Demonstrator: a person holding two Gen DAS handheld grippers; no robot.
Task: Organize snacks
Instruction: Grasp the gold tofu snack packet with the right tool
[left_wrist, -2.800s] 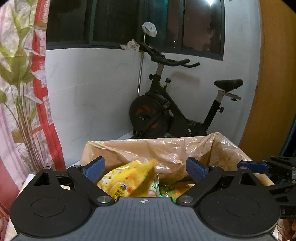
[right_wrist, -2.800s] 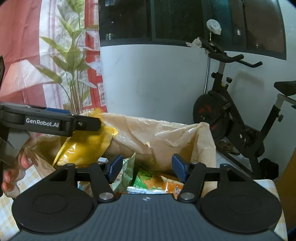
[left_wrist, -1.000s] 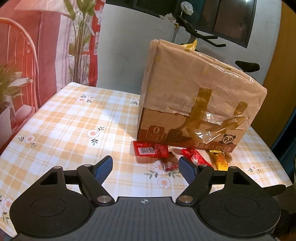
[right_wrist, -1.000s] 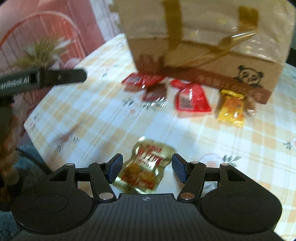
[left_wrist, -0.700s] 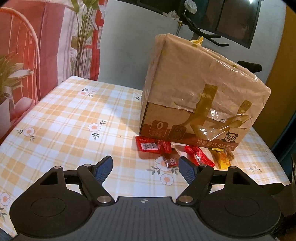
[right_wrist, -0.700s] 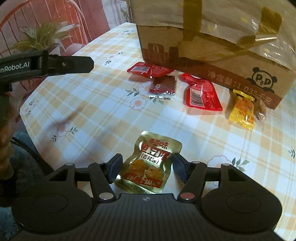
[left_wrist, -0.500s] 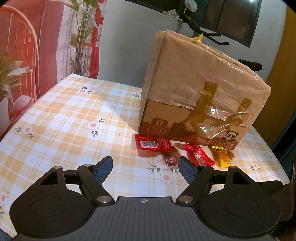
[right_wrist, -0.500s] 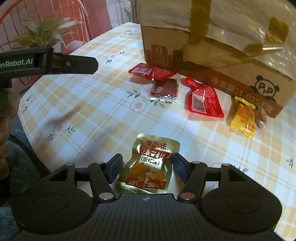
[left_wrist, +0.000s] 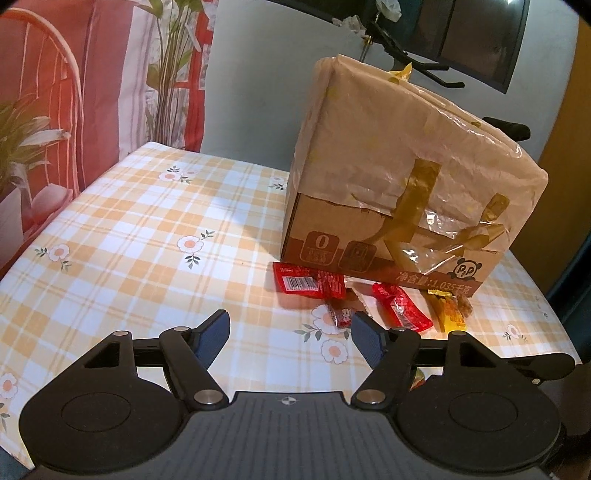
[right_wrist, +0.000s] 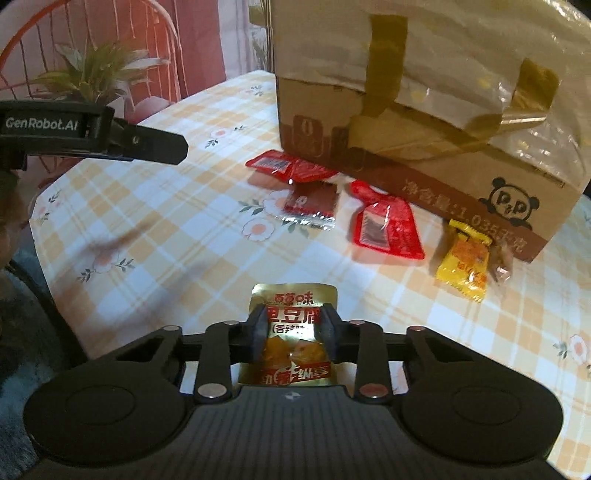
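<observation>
The right gripper (right_wrist: 294, 334) is pinching a glossy gold foil snack pouch (right_wrist: 293, 330) between its dark pads; the flat pouch, printed with red characters, is sitting low over the near part of the checked orange-and-white floral tablecloth (right_wrist: 177, 236). The left gripper (left_wrist: 290, 334) is hovering with jaws spread wide, nothing between them, over the cloth (left_wrist: 147, 236).

Farther off, a rectangular brown cardboard box (right_wrist: 417, 122), draped in a crinkled translucent plastic liner and strapped with tan tape, is standing upright; a panda logo is showing on its near face. Its contents are not visible from either view.

Along the box's near base, loose packets are lying flat:
- a shiny red plastic packet with barcode (right_wrist: 286, 166), far left, touching the box foot;
- a small dark-red packet with silver crimped edge (right_wrist: 312, 206), just beside it;
- a larger red glossy pouch (right_wrist: 386, 225), to the right;
- a yellow crinkled wrapper (right_wrist: 465, 266), far right, against the box.
</observation>
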